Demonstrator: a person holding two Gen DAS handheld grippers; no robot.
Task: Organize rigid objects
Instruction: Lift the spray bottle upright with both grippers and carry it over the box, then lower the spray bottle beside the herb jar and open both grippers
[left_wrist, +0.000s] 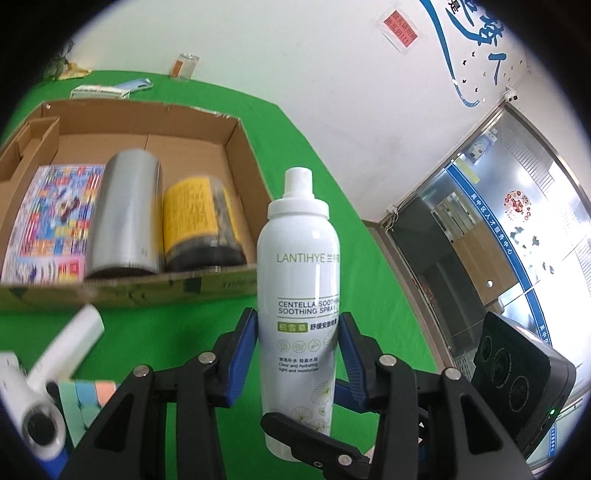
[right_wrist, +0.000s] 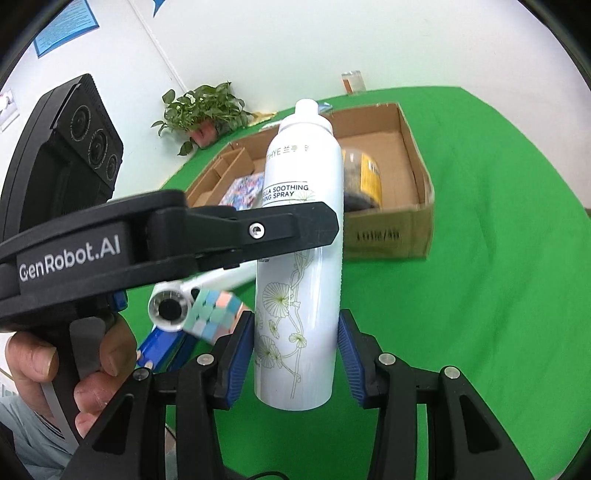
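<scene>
While both hand-held grippers clamped the same bottle, the green counter (right_wrist: 480, 295) filled most of each view. Cardboard box (left_wrist: 236, 147) lay toward the counter's far edge, open-topped. Inside it, side by side along the near wall: a colourful printed packet (left_wrist: 55, 218), a silver cylinder (left_wrist: 127, 218) on its side, and a jar with a yellow label (left_wrist: 199, 225), also lying down.

White spray bottle (left_wrist: 299, 295) stood upright in the air, clear of the counter and in front of the box's near wall, nozzle up. Left hand-held gripper (left_wrist: 298, 339) pinched it around the lower body, blue pads against both sides. Right hand-held gripper (right_wrist: 295, 350) pinched the same bottle near its base, pads touching each side.

A person's hand (right_wrist: 66, 369) gripped the left tool's handle.

Loose on the counter's near side: a white roller-like tool (right_wrist: 173, 306), and just beside it a pastel puzzle cube (right_wrist: 214, 314). Potted plant (right_wrist: 203, 110) sat at the far corner.
</scene>
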